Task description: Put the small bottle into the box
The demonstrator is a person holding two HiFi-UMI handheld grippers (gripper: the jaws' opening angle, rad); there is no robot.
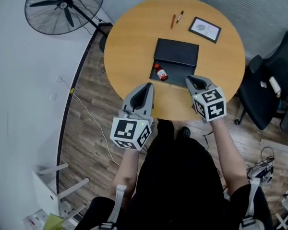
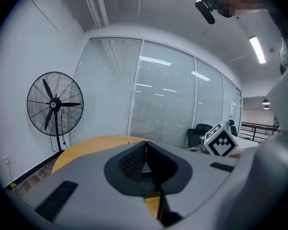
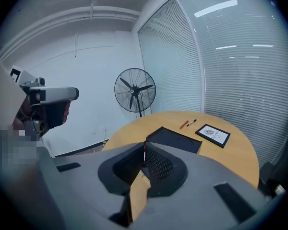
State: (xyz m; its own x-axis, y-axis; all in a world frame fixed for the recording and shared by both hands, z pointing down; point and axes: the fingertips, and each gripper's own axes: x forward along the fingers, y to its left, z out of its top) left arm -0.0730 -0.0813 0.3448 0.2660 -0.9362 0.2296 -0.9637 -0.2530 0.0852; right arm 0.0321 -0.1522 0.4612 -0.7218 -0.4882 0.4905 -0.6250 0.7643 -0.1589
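The small bottle [image 1: 160, 73], red with a white cap, lies at the left end of the open black box [image 1: 182, 75] on the round wooden table [image 1: 129, 42]. The box's lid [image 1: 176, 51] is folded back behind it. My left gripper [image 1: 148, 86] hangs at the table's near edge, a little in front and to the left of the bottle, with its jaws shut and empty [image 2: 145, 145]. My right gripper [image 1: 189, 79] sits at the box's near right corner, also shut on nothing [image 3: 144, 145]. In the right gripper view the box [image 3: 175, 139] shows but the bottle is hidden.
Two pens [image 1: 176, 18] and a small framed picture [image 1: 205, 29] lie at the table's far side. A standing fan [image 1: 65, 6] is on the floor at the far left, and a black chair [image 1: 273, 87] stands at the right. A white cable runs along the floor at the left.
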